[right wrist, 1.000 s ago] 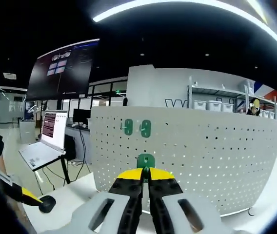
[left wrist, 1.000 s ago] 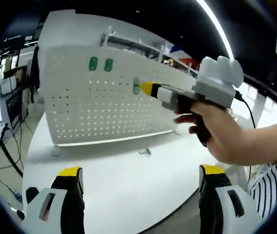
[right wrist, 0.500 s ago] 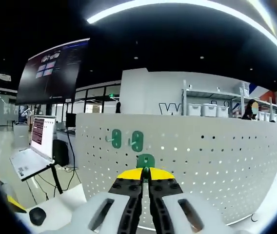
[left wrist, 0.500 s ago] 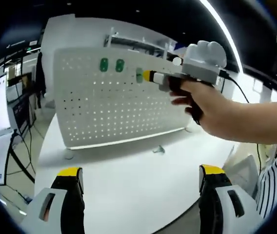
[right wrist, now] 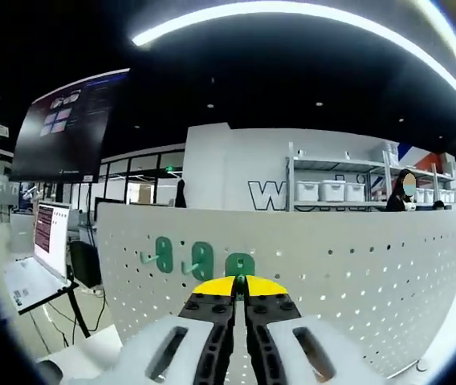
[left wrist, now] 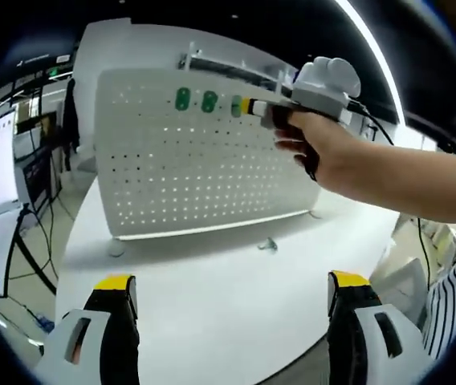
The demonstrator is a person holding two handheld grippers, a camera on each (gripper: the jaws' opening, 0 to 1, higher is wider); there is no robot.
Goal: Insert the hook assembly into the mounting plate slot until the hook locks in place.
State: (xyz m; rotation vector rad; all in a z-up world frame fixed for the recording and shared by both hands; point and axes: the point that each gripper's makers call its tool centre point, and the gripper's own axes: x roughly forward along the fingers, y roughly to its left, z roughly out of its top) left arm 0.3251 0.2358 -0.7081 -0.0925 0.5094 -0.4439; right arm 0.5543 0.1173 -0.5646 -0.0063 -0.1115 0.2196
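A: Looking along the right hand-held gripper point(right wrist: 240, 282), its yellow-tipped jaws were pressed together on a green hook point(right wrist: 240, 265), held right against the white pegboard plate point(right wrist: 356, 273) near its top edge. Two more green hooks point(right wrist: 181, 257) sat on the plate just beside it.

B: Yep, from the other side a hand point(left wrist: 348, 156) held that hand-held gripper up at the plate. The left hand-held gripper point(left wrist: 232, 321) was spread wide with nothing in it, low over the white worktop point(left wrist: 212, 281) in front of the plate.
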